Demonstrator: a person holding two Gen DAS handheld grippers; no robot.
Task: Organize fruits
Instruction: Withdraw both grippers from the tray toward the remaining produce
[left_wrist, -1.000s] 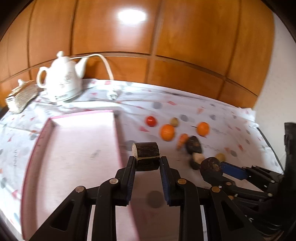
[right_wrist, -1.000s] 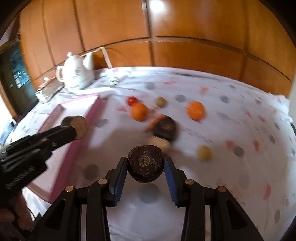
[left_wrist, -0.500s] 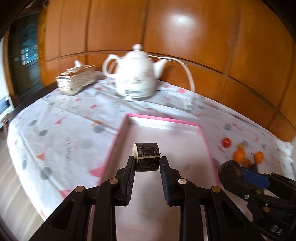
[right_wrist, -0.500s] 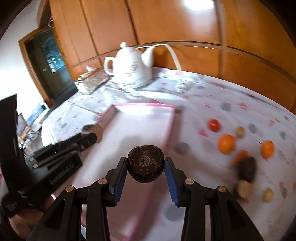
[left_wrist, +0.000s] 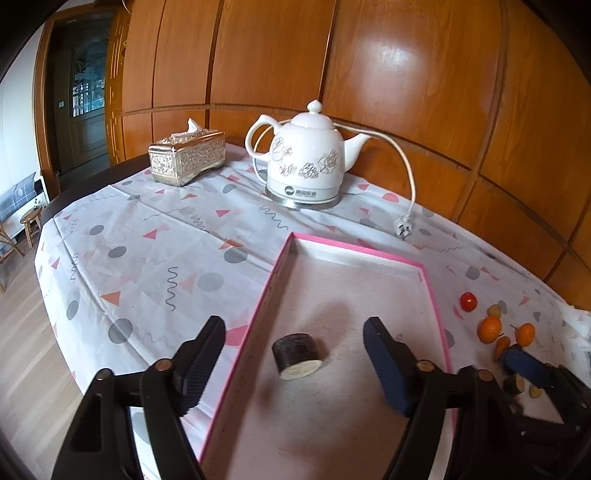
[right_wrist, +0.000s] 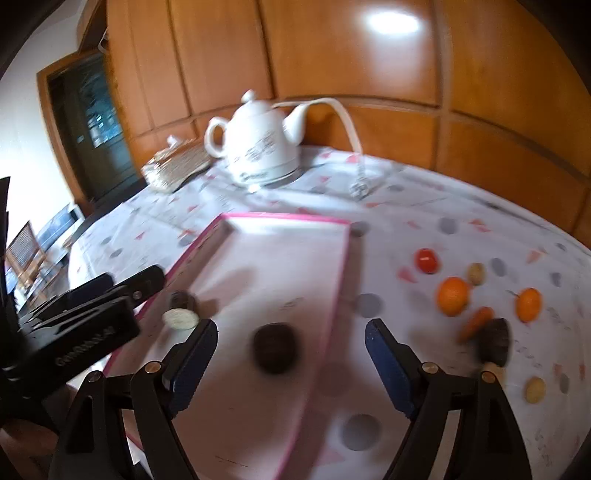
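Observation:
A pink-rimmed tray (left_wrist: 431, 291) lies on the table. A dark cut cylinder piece (left_wrist: 298, 355) with a pale face lies in it, between the wide-open fingers of my left gripper (left_wrist: 293, 354). My right gripper (right_wrist: 286, 350) is open too; a dark round fruit (right_wrist: 274, 346), blurred, lies in the tray (right_wrist: 341, 284) between its fingers. The cylinder piece (right_wrist: 180, 308) shows to its left, by the left gripper's fingers (right_wrist: 147, 277). Loose on the cloth are a red tomato (right_wrist: 427, 260), two oranges (right_wrist: 453, 296), a carrot (right_wrist: 476, 323) and other small pieces.
A white kettle (left_wrist: 304, 162) with its cord and plug (left_wrist: 402, 230) stands behind the tray. A silver tissue box (left_wrist: 186, 157) sits at the back left. The table's edge drops to the floor on the left.
Both grippers have opened over the tray. The cylinder piece and the dark round fruit have left the fingers and now lie in the tray.

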